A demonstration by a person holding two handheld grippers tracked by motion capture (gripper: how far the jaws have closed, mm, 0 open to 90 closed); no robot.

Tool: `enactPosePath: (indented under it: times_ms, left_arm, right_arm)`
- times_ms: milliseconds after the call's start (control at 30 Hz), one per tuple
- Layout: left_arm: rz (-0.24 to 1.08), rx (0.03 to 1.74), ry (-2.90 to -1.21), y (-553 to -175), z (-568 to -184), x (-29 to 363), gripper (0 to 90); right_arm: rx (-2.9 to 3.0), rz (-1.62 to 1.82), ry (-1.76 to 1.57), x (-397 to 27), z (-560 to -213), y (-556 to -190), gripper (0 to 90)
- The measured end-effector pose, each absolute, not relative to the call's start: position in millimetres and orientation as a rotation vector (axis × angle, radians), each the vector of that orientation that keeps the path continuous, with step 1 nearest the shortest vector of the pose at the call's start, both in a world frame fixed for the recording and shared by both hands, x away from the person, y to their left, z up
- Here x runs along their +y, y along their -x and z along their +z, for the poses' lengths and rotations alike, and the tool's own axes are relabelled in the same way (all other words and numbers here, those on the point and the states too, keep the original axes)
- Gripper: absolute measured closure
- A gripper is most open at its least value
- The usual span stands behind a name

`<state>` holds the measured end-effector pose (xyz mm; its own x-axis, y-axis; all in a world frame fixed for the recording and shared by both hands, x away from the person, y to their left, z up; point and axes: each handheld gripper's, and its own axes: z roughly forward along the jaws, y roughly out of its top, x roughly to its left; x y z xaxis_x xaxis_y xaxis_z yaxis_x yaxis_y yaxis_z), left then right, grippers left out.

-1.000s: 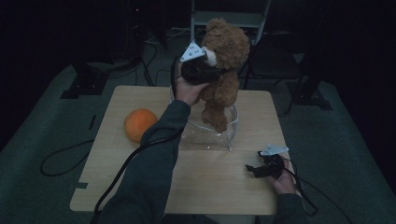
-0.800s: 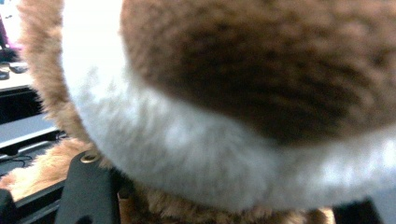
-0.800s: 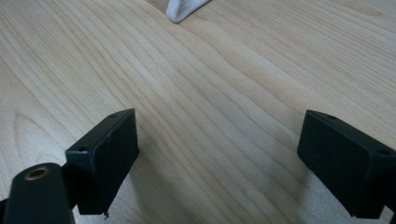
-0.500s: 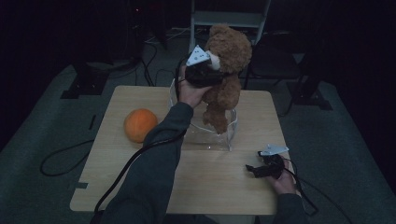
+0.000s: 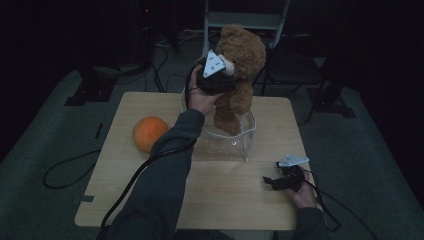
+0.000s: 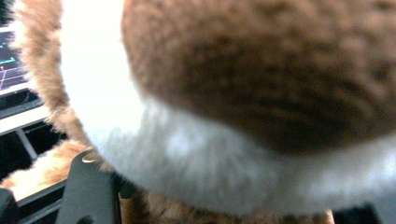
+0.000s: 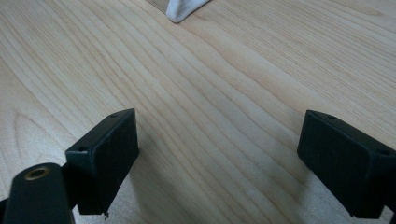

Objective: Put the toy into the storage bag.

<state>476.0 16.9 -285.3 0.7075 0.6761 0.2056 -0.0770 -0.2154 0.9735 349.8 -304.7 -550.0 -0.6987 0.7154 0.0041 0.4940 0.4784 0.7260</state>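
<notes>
Teddy bear [image 5: 243, 75]: brown plush, pale muzzle, upright, feet inside the clear container [image 5: 220, 140] mid-bench [image 5: 125, 200]. Left gripper [image 5: 220, 80] fingers clenched on its head. Orange ball [image 5: 149, 133] lies left, apart. Right gripper [image 5: 272, 182] rests on the bench, fingers released. Compared with a second earlier, the bear hangs slightly higher.

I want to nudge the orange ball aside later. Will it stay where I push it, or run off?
The ball looks round and smooth, so it will probably roll rather than slide. It lies loose on the bare table with nothing beside it, so a firm push could carry it to the edge. It seems to keep its shape, so likely fairly firm.
</notes>
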Motion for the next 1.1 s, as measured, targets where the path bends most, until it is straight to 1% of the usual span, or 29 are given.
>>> enactPosePath:
  times_ms: [100, 133, 300, 467, 733, 1100]
  left_arm:
    - [0.716, 0.496, -1.661, -477, -288, 18, 34.9]
    - [0.681, 0.506, -1.658, -479, -291, 17, 34.8]
    - [0.636, 0.505, -1.665, -480, -296, 14, 34.8]
    - [0.551, 0.511, -1.653, -481, -303, 13, 34.8]
    - [0.505, 0.488, -1.666, -482, -311, 10, 34.5]
    - [0.483, 0.478, -1.723, -484, -320, -1, 33.7]
  right_arm:
    - [2.429, 1.048, -1.025, -305, -550, -350, 11.7]
    - [2.429, 1.047, -1.025, -305, -550, -350, 11.7]
    - [2.429, 1.048, -1.025, -305, -550, -350, 11.7]
    - [2.429, 1.048, -1.026, -305, -550, -350, 11.7]
    - [2.429, 1.048, -1.025, -305, -550, -350, 11.7]
    - [2.429, 1.048, -1.025, -305, -550, -350, 11.7]
